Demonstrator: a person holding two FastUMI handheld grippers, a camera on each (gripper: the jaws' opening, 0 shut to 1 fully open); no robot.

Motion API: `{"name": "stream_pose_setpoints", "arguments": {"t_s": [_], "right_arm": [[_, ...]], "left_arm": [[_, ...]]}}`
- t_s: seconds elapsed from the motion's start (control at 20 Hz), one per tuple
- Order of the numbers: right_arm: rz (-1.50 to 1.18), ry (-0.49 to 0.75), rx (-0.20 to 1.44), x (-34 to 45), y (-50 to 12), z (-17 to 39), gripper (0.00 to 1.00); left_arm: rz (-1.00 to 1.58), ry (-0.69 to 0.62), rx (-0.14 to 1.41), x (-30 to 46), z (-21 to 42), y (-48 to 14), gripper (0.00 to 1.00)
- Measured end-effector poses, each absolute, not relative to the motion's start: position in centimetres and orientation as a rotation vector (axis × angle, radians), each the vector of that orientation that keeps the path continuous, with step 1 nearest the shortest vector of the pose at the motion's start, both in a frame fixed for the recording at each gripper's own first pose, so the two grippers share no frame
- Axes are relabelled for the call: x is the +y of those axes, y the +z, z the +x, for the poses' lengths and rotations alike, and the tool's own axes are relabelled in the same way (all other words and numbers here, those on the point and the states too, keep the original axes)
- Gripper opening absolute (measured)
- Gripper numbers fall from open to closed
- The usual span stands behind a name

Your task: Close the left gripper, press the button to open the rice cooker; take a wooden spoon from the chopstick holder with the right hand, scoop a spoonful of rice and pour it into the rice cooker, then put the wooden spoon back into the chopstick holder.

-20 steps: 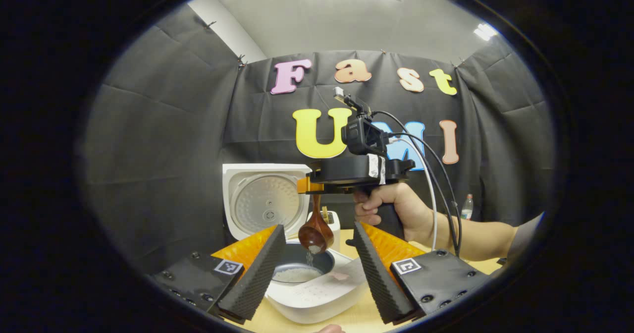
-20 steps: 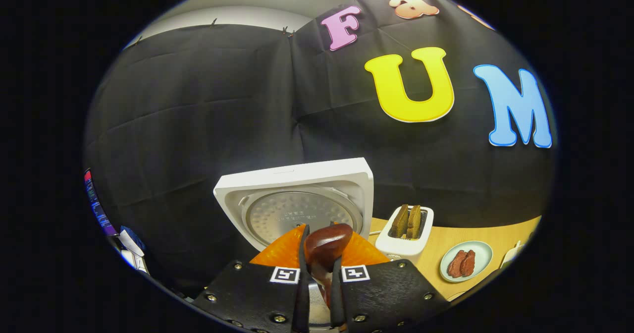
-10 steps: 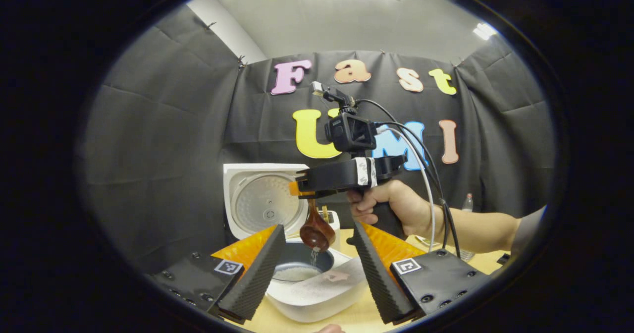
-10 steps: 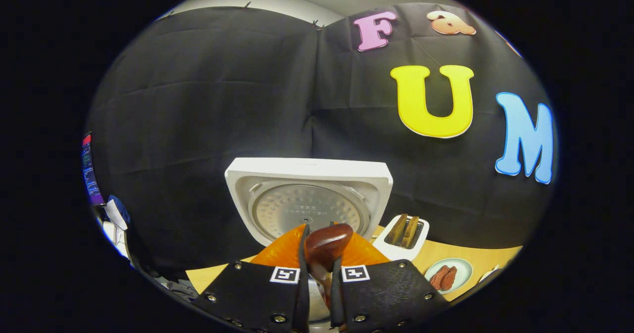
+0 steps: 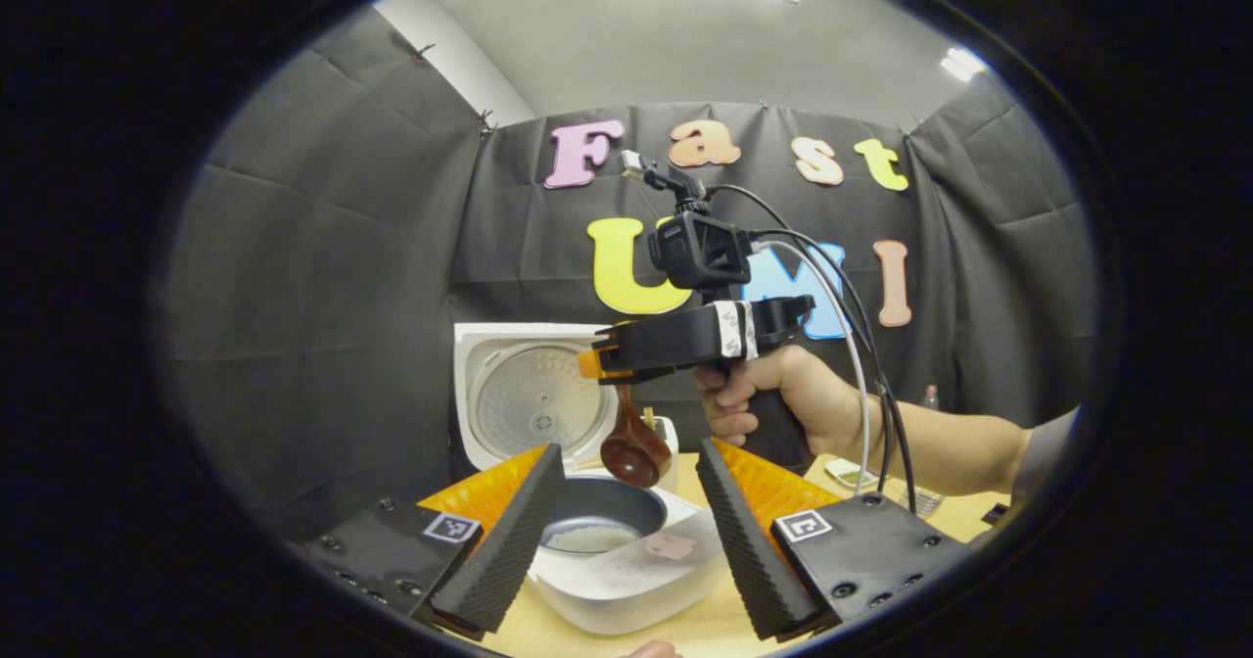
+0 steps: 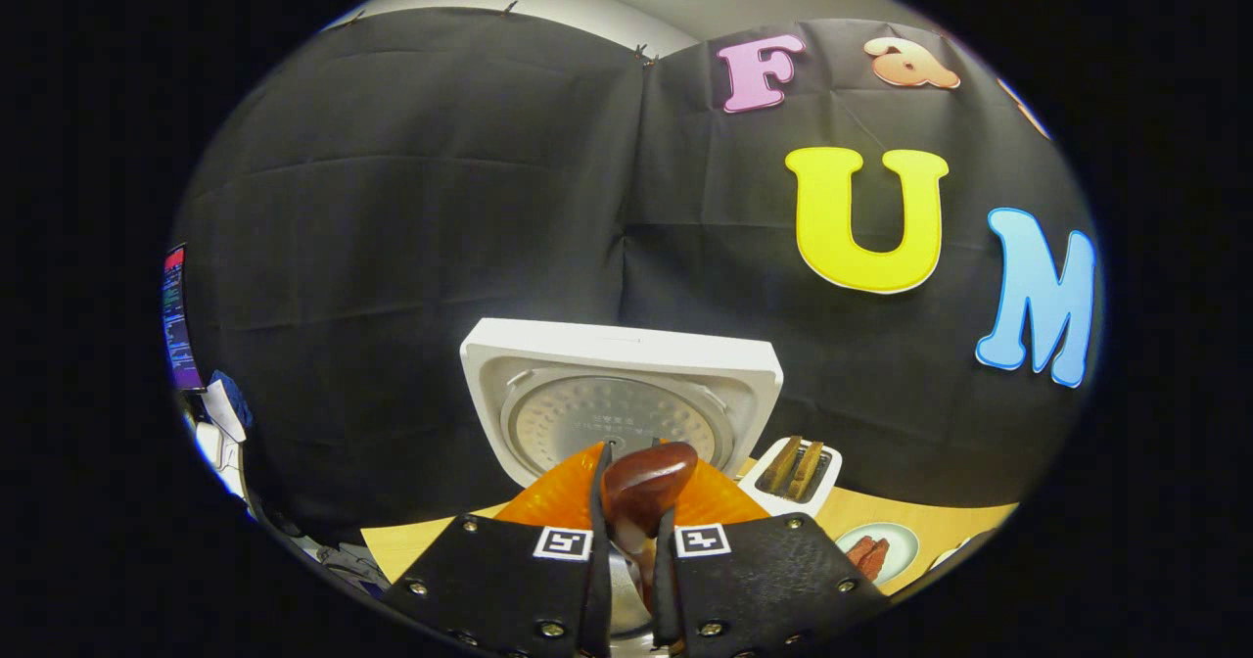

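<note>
Wooden spoon [image 6: 641, 487] clamped in right gripper [image 6: 631, 540], bowl hanging above open rice cooker [image 5: 626, 570]

White rice cooker [image 5: 626, 580] stands open, lid upright, rice in its pot; dark wooden spoon [image 5: 634, 452] hangs bowl-down above it

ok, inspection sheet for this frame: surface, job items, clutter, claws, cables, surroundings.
Surface: wooden table, bare at the front edge.
Job items: rice cooker open, lid upright, rice in the pot; wooden spoon hangs bowl down above the pot.
Clutter: toaster with two slices; plate of reddish food.
Claws: left claw open, holds nothing; right claw shut on the spoon handle.
Cables: leads arc off the right claw past the hand.
Surroundings: black cloth wall; screen at the left edge.
</note>
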State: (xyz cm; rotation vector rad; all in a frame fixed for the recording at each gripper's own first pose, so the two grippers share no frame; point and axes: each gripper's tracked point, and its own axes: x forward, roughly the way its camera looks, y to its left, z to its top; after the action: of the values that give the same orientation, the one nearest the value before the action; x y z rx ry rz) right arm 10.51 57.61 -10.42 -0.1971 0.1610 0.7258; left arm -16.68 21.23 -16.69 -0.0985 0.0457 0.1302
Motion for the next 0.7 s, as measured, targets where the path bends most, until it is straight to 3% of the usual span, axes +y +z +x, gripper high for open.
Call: {"name": "stream_pose_setpoints", "arguments": {"t_s": [0.35,0.7], "right_arm": [[-0.096,0.719,0.173,53.4,-8.5,10.4,0.17],[-0.038,0.598,0.148,42.3,-5.9,11.3,0.21]], "left_arm": [[-0.095,0.134,0.038,20.7,-16.3,-15.7,0.94],[-0.097,0.117,0.005,19.5,-14.4,-14.4,0.94]]}}
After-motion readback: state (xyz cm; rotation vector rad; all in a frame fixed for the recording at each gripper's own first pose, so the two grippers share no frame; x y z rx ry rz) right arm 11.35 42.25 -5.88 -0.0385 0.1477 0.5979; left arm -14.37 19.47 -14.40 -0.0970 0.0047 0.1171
